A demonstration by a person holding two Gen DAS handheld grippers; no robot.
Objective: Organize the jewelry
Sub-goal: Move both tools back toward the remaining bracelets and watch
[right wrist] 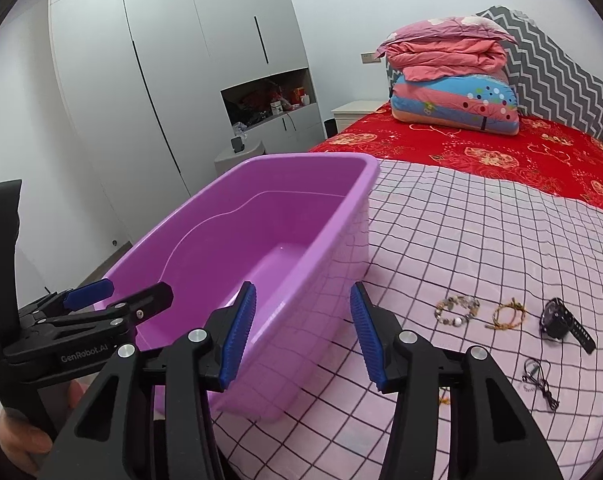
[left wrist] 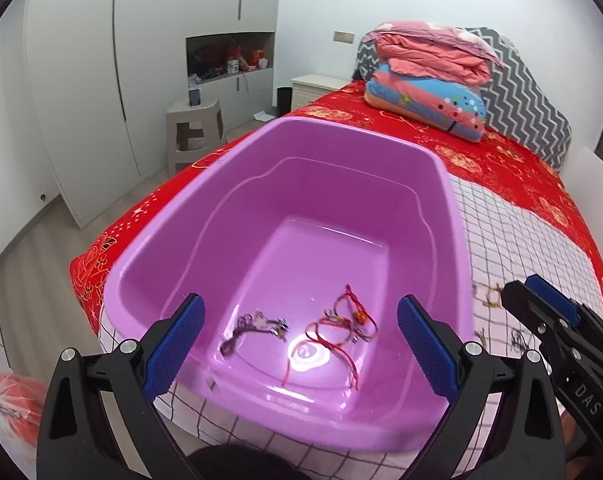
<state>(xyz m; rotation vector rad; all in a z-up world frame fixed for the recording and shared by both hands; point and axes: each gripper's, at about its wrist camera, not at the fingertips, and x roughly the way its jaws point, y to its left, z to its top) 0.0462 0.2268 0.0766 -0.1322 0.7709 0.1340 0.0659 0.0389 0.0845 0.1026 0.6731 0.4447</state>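
Purple tub [left wrist: 453, 216], 2 bracelet clusters [left wrist: 301, 328] inside

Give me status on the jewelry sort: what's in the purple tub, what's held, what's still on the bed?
Done: red cord bracelets and a dark chain piece lie in the purple tub. In hand: nothing; the left hand-held gripper and right hand-held gripper are both open and empty. Left on the checked blanket: beaded bracelet, yellow cord bracelet, black watch, thin necklace.

I see red cord bracelets [left wrist: 343, 326] tangled in the purple tub [left wrist: 457, 240]; a beaded bracelet [right wrist: 457, 310], yellow bracelet [right wrist: 508, 312] and black watch [right wrist: 561, 322] lie outside.
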